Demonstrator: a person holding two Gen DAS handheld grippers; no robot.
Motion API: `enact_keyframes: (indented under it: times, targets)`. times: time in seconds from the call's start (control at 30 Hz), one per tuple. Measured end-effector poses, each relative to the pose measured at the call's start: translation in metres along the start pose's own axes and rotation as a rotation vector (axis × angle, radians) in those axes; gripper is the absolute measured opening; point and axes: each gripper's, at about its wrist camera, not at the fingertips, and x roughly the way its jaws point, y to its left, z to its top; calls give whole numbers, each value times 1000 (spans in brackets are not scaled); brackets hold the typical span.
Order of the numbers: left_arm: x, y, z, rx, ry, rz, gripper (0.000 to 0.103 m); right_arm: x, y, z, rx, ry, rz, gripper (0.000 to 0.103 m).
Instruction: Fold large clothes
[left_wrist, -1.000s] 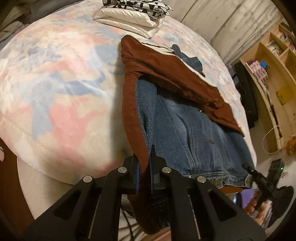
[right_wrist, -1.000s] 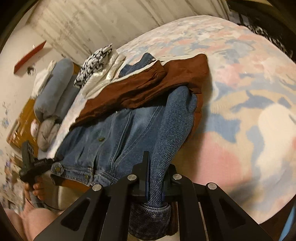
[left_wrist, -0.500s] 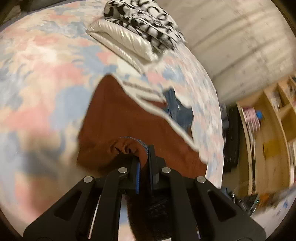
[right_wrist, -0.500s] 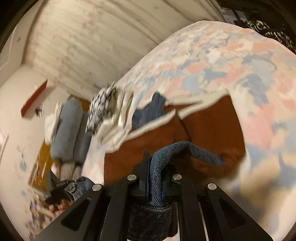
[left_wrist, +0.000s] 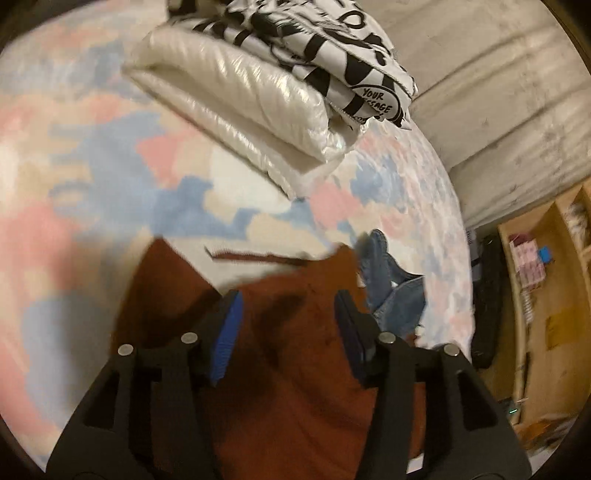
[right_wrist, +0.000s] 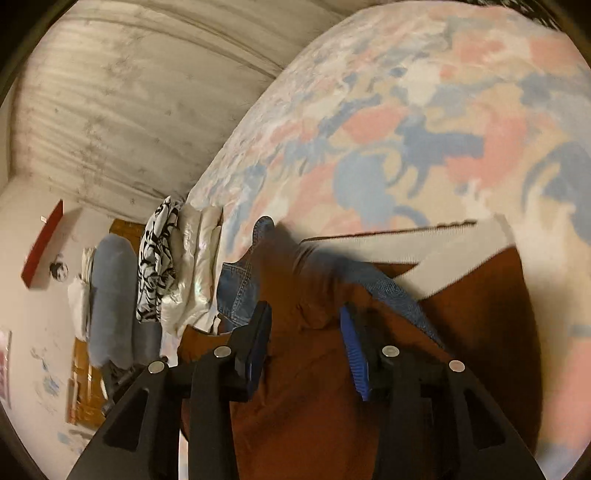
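A denim jacket with a rust-brown lining (left_wrist: 295, 350) lies folded over on the patterned bedspread (left_wrist: 92, 184), lining side up. A denim collar piece (left_wrist: 395, 291) sticks out at its far right. My left gripper (left_wrist: 288, 314) hovers over the brown lining, its jaws opening with nothing pressed between the blue pads. In the right wrist view the same brown lining (right_wrist: 314, 369) fills the foreground, with a denim sleeve (right_wrist: 399, 295) lying across it and denim (right_wrist: 236, 288) showing at the left. My right gripper (right_wrist: 306, 325) is also opening above the fabric, gripping nothing.
A folded white puffy garment (left_wrist: 251, 110) with a black-and-white printed one (left_wrist: 332, 48) on top sits farther up the bed. Wooden shelves (left_wrist: 546, 295) stand to the right. Grey bolsters (right_wrist: 110, 295) lie beside the bed, below a curtain (right_wrist: 129, 92).
Both grippers carried the jacket's near hem up the bed, folding it over so the brown lining faces up, then their jaws parted and let the fabric go.
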Motion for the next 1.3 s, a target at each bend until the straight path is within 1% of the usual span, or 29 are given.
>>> enact_keyframes:
  times: [0.03, 0.07, 0.13, 0.17, 0.23, 0.27, 0.33, 0.4, 0.53, 0.6, 0.63, 0.67, 0.7, 0.73, 0.8, 0.87, 0.93, 0.97, 1.03, 1.1, 1.13, 1.2, 1.3]
  targets:
    - [1, -4, 2, 48, -3, 12, 48, 1, 0, 1, -17, -4, -3, 46]
    - [1, -5, 3, 85, -9, 24, 48, 2, 1, 4, -43, -13, -24, 57]
    - [4, -13, 4, 197, -20, 65, 49, 4, 2, 7, -109, -35, -84, 67]
    - [5, -15, 3, 236, -19, 83, 49, 5, 5, 9, -157, -43, -121, 68]
    - [14, -20, 3, 318, 10, 107, 49, 12, 9, 12, -246, -36, -189, 68]
    - [18, -20, 3, 339, 23, 111, 49, 9, 8, 11, -271, -33, -207, 68]
    - [27, -24, 1, 392, 46, 131, 49, 22, 10, 15, -326, -16, -247, 68]
    - [36, -30, 1, 453, 56, 151, 49, 28, 6, 16, -356, -2, -263, 68]
    - [53, -40, 0, 511, 92, 153, 49, 55, 3, 23, -385, 40, -272, 68]
    - [60, -42, 0, 512, 100, 152, 47, 71, 1, 23, -385, 69, -275, 59]
    - [62, -44, -1, 513, 93, 159, 32, 79, -1, 22, -389, 86, -274, 40]
    - [63, -47, -2, 524, 88, 155, 23, 84, -3, 21, -392, 94, -279, 17]
    - [63, -51, -5, 534, 74, 161, 17, 87, -4, 20, -393, 95, -285, 13]
    - [60, -57, -9, 554, 32, 191, 14, 85, -5, 20, -393, 64, -298, 10]
    - [50, -69, -16, 586, -49, 223, 13, 75, -1, 20, -393, 3, -298, 7]
    - [41, -76, -19, 582, -119, 226, 12, 55, 8, 23, -397, -98, -291, 6]
    - [42, -81, -19, 571, -173, 243, 13, 44, 11, 28, -392, -165, -301, 6]
    - [45, -81, -18, 567, -176, 255, 13, 47, 8, 33, -380, -175, -311, 6]
    - [61, -79, -20, 574, -162, 301, 13, 58, 2, 37, -366, -147, -339, 6]
    - [79, -72, -22, 569, -140, 338, 13, 79, -6, 36, -368, -100, -398, 6]
    - [86, -67, -23, 561, -135, 345, 13, 89, -13, 34, -364, -75, -424, 6]
    - [91, -56, -22, 527, -131, 330, 14, 102, -29, 32, -348, -54, -433, 6]
    - [87, -47, -19, 494, -119, 285, 15, 104, -43, 34, -304, -51, -391, 6]
